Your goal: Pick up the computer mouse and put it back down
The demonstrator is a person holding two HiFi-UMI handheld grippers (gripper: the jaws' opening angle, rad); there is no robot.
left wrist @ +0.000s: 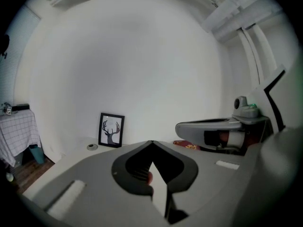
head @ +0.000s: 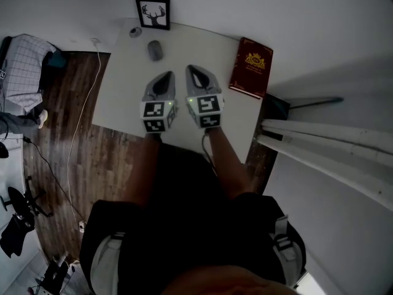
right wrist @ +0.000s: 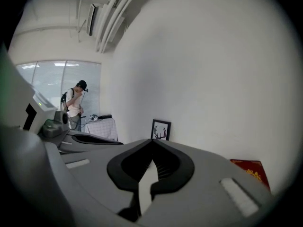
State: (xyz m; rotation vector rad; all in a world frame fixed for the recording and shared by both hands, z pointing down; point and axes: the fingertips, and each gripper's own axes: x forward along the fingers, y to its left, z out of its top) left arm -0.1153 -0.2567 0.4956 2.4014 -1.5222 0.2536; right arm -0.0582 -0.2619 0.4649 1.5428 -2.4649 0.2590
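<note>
The grey computer mouse [head: 155, 50] lies on the white table [head: 123, 97] near its far edge, with neither gripper touching it. My left gripper [head: 164, 76] hangs above the table just short of the mouse, its jaws shut and empty [left wrist: 151, 143]. Right beside it, my right gripper [head: 191, 70] is also shut with nothing between its jaws [right wrist: 152, 141]. Both point roughly level towards the white wall. The mouse is hidden below the jaws in both gripper views.
A framed deer picture [head: 153, 13] leans on the wall at the table's back, with a small round object [head: 135, 32] beside it. A red book [head: 250, 66] lies at the table's right edge. White pipes [head: 331, 146] run at the right. A person [right wrist: 75, 103] stands far off.
</note>
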